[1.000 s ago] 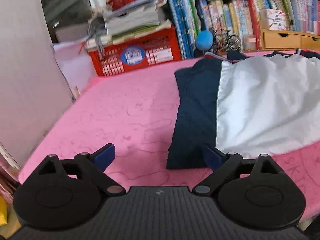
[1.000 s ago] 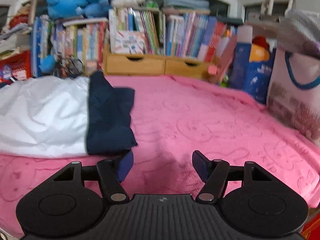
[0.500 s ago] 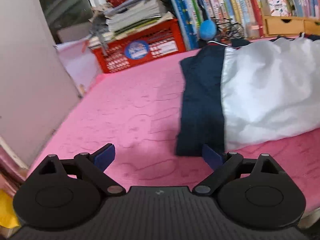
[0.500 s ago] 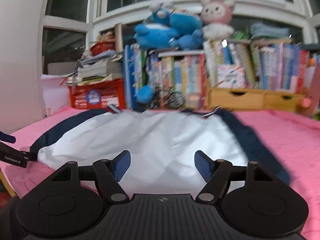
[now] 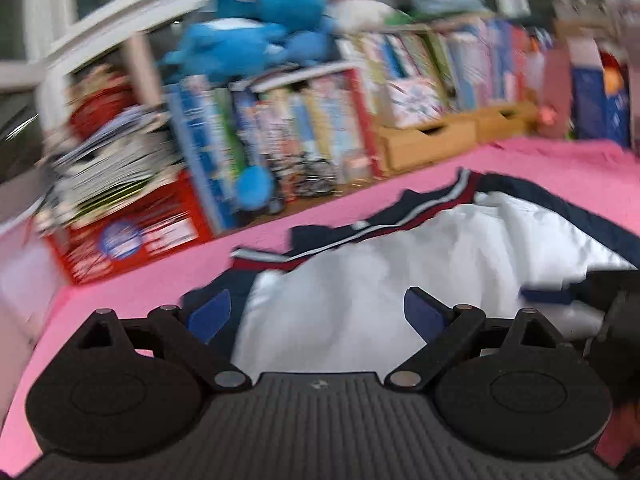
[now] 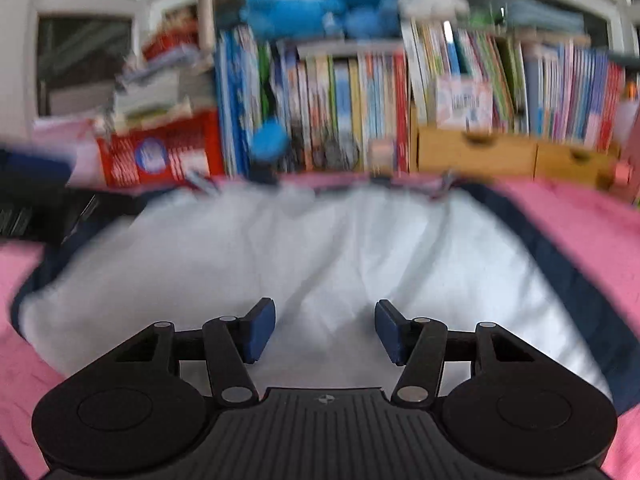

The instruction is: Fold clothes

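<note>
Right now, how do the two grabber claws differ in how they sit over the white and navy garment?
The left gripper has its jaws spread wider than the right gripper, though both are open. The left one straddles the garment at its navy side edge; the right one sits over the middle of the white panel. Both hold nothing and have blue pads.

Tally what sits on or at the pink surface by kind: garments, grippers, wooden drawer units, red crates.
Garments: 1, the white and navy jacket
Grippers: 2, left gripper and right gripper
Wooden drawer units: 2
Red crates: 1
Total: 6
</note>
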Tool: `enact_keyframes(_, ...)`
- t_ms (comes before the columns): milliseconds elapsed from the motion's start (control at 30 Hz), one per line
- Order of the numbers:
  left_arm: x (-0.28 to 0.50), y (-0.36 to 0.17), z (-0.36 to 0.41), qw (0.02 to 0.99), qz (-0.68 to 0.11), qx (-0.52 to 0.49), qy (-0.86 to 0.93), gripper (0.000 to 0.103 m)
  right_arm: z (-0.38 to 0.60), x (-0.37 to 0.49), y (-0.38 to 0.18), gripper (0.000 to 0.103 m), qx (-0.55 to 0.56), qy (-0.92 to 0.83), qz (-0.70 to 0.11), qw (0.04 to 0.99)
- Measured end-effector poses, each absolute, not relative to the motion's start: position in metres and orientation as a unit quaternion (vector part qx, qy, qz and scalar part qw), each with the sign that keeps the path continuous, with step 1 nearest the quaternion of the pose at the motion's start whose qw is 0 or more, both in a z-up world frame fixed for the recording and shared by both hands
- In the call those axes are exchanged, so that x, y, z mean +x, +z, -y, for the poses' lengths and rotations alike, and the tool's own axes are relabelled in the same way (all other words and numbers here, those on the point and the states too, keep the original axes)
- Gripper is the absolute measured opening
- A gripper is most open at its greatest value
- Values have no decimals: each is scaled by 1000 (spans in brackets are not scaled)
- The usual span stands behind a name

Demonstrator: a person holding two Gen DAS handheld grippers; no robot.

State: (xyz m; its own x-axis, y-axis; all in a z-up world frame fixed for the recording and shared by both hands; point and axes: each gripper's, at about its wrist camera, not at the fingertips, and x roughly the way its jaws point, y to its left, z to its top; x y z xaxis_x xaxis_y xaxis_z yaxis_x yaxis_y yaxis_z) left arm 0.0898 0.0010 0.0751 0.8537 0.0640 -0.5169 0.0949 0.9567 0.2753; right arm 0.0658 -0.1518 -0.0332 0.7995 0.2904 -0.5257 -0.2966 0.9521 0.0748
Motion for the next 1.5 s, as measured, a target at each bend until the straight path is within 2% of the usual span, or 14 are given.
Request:
enact_keyframes(267, 185, 41, 17, 929, -313, 197, 27, 96, 149, 64, -34, 58, -17, 157, -280, 947)
enact_keyframes(333, 210, 29, 19, 920, -326, 212, 44, 103, 149, 64, -35, 58, -11, 161, -281, 946)
enact_keyframes(500, 240, 30, -9, 926, -349, 125, 73, 103, 157, 63, -36, 58, 15, 177, -281, 943)
enact_keyframes(533, 240, 32, -13, 925, -353, 116, 74, 103, 158, 63, -36, 58, 16, 178, -281, 943)
enact_keyframes(600, 231, 44, -18, 927, -357, 93, 70, 94, 157, 62, -36, 58, 13, 178, -280, 943)
enact_keyframes(633, 224, 52, -20, 930, -353, 82, 63, 94, 157, 62, -36, 58, 12, 178, -280, 943)
enact_keyframes(767, 176, 65, -20, 941, -326, 92, 13, 97, 157, 61, -37, 58, 10, 178, -281, 943)
enact_keyframes(933, 129, 33, -44, 936, -318, 133, 69, 99, 157, 61, -37, 62, 10, 180, -282, 942)
enact_keyframes(1000, 115, 20, -68, 938, -313, 118, 91, 103, 157, 62, -37, 64, 10, 182, -282, 942)
enact_keyframes(1067, 102, 19, -95, 941, -320, 55, 98, 103, 157, 62, -37, 66, 8, 184, -282, 941)
enact_keyframes(1133, 96, 25, -108, 935, -333, 15, 123, 102, 157, 61, -37, 68, 7, 183, -281, 942)
enact_keyframes(1200, 88, 39, -106, 943, -309, 10, 122, 99, 159, 61, -37, 73, 11, 180, -278, 944)
enact_keyframes(1333, 90, 56, -83, 965, -246, 30, 86, 101, 159, 60, -22, 74, 11, 185, -240, 953)
enact_keyframes(1500, 131, 25, -64, 958, -253, 81, 108, 101, 131, 96, -5, 73, -52, 201, -212, 955)
